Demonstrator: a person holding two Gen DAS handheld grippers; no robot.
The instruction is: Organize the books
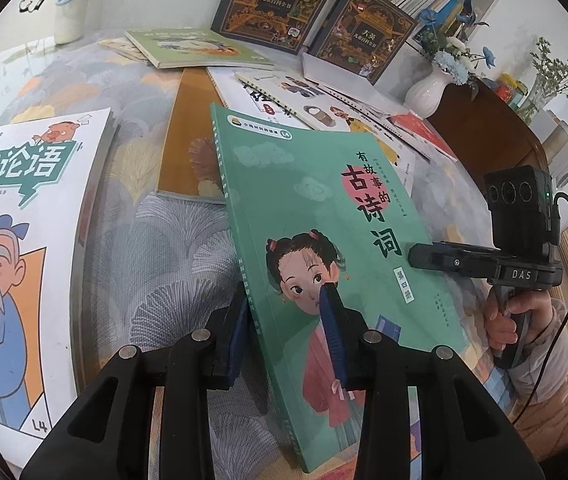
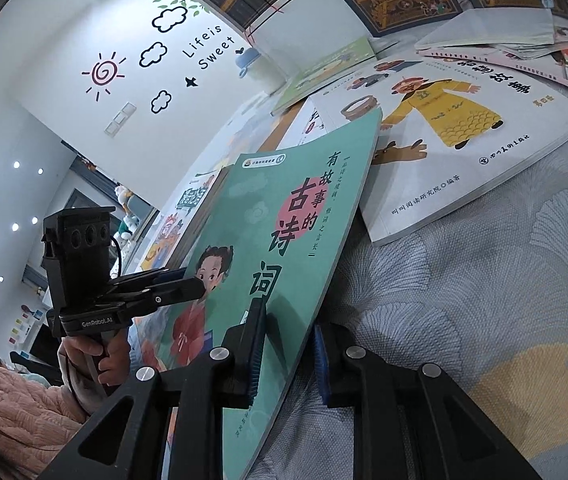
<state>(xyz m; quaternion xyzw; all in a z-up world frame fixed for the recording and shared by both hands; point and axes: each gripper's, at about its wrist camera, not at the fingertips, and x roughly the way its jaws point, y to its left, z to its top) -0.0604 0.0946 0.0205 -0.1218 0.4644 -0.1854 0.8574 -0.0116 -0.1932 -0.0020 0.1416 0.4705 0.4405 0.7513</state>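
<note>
A green paperback [image 1: 323, 208] with a cartoon girl on its cover is lifted off the table and tilted. My left gripper [image 1: 285, 320] is shut on it near the spine's lower end, one blue pad on the cover and the other under it. The right gripper [image 1: 415, 256] clamps the same book's right edge. In the right wrist view the green paperback [image 2: 284, 232] runs between the right gripper's [image 2: 289, 348] pads, which press on it. The left gripper [image 2: 196, 288] grips the far edge there.
A white comic book [image 1: 24, 240] lies at the left, with an orange book [image 1: 192, 140] beyond it. A white book with a yellow-robed figure [image 2: 443, 132] lies to the right. Two dark encyclopaedias [image 1: 276, 0] lean at the back. A white vase [image 1: 427, 92] stands on a brown cabinet.
</note>
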